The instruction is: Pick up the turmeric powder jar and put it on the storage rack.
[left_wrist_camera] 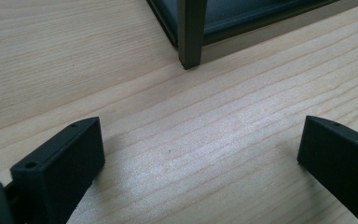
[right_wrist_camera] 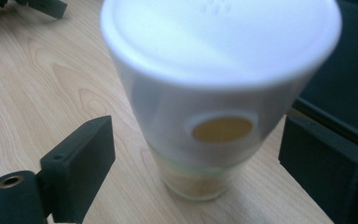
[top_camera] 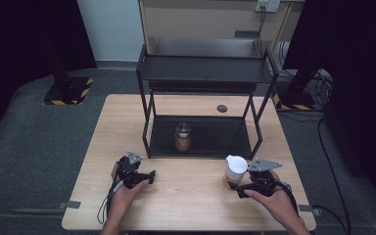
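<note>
A clear jar with a white lid [top_camera: 235, 170] and tan contents stands on the wooden table [top_camera: 191, 205], in front of the rack's right end. My right gripper [top_camera: 235, 187] is open, and the jar [right_wrist_camera: 214, 98] sits between its jaws; I see a gap on each side [right_wrist_camera: 196, 126]. A second jar with a dark lid [top_camera: 182, 136] stands on the lower shelf of the black rack [top_camera: 203, 68]. My left gripper [top_camera: 151, 175] is open and empty just above the table, near the rack's front-left leg [left_wrist_camera: 191, 32], with bare wood between its jaws [left_wrist_camera: 200, 135].
The two-tier rack takes up the back half of the table. A small dark disc [top_camera: 222, 108] lies on the table behind it. The left gripper's jaw [right_wrist_camera: 42, 7] shows far off in the right gripper view. Bare wood lies between the two hands.
</note>
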The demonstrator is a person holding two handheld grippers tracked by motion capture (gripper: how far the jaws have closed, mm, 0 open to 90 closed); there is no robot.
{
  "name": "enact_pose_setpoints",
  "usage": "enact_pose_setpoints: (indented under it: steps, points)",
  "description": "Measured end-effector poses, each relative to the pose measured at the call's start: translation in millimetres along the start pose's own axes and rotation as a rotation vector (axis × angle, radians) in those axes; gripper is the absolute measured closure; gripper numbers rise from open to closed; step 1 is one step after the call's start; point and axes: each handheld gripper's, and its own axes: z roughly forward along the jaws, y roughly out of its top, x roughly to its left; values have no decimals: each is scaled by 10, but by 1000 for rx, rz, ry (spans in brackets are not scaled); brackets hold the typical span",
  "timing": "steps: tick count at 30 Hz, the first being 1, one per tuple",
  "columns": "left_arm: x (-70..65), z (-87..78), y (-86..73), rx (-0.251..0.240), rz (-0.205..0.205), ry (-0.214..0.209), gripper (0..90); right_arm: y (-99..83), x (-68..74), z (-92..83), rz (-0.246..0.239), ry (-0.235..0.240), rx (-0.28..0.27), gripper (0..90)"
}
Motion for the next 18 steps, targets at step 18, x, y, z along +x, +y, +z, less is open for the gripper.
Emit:
enact_pose_setpoints:
  steps: [18]
  points:
    - [0, 0, 0, 0, 0, 0, 0, 96, 46, 135, -3, -15, -6, 243]
